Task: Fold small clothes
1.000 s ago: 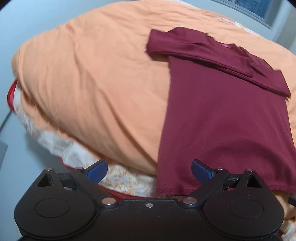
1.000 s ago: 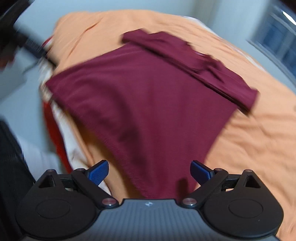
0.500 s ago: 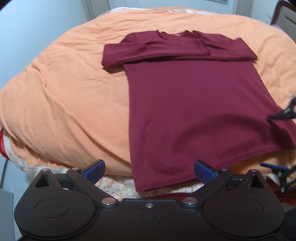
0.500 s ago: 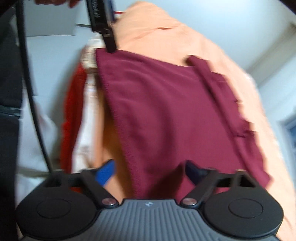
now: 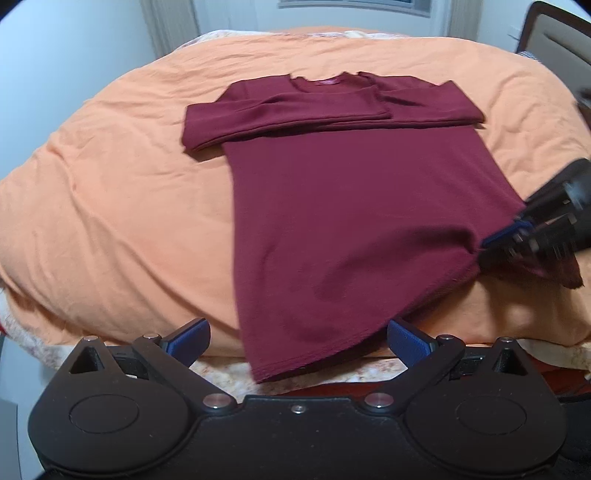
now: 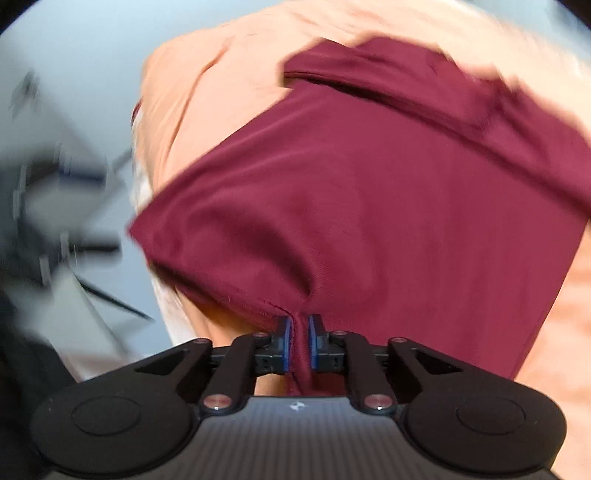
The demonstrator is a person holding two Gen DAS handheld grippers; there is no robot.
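Observation:
A maroon long-sleeved shirt [image 5: 351, 206] lies flat on an orange duvet [image 5: 122, 206], its sleeves folded across the chest. My left gripper [image 5: 298, 341] is open just short of the hem's near left corner, which lies between the blue pads without touching them. My right gripper [image 6: 298, 341] is shut on the shirt [image 6: 369, 206] at its hem, with cloth bunched between the pads. In the left wrist view the right gripper [image 5: 506, 236] shows at the shirt's right bottom corner, and that corner is lifted and creased.
The duvet covers a bed with a pale patterned sheet [image 5: 229, 373] and red fabric at its near edge. A headboard [image 5: 554, 33] stands at the far right, a window at the back. The right wrist view is blurred on its left side.
My right gripper has gone from open to shut on the shirt's hem corner and lifted it. The left gripper stayed open and moved slightly closer to the hem.

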